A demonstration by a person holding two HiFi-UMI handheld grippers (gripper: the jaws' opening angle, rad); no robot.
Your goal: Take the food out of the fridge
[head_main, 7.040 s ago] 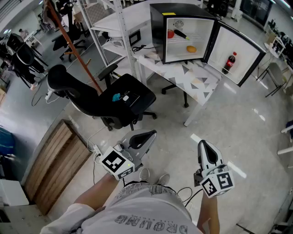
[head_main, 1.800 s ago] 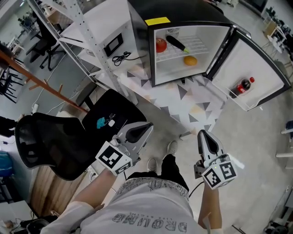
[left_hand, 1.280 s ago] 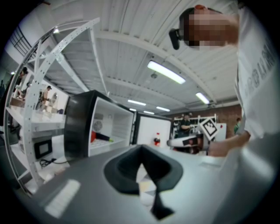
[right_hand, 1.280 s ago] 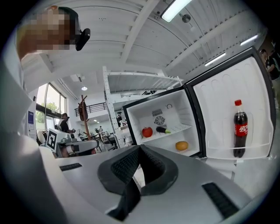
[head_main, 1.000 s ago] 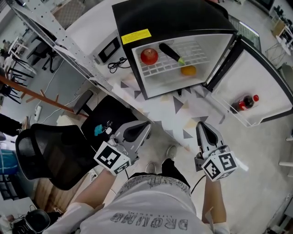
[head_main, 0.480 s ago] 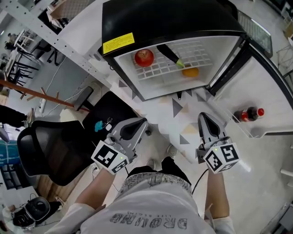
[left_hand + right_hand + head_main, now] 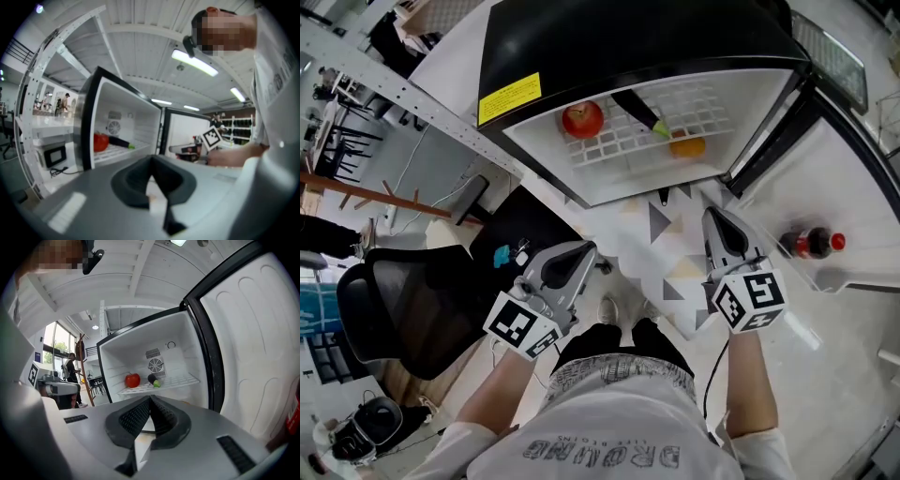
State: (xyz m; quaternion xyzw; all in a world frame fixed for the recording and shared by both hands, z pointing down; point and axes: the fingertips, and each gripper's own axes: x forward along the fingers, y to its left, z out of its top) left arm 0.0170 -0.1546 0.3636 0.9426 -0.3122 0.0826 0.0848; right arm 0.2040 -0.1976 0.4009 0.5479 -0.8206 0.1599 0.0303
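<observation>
Two closed, empty tools sit lower centre: left hand-held gripper (image 7: pixel 572 262) and right hand-held gripper (image 7: pixel 719 230). Upper centre, the open fridge (image 7: pixel 609 37) holds an apple (image 7: pixel 582 119), aubergine (image 7: pixel 636 109) and orange (image 7: pixel 687 146).

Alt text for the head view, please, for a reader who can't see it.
An open mini fridge on a patterned table holds a red apple, a dark eggplant and an orange, with a cola bottle in its door. Below, a person points the left gripper and right gripper toward it, jaws shut and empty.
</observation>
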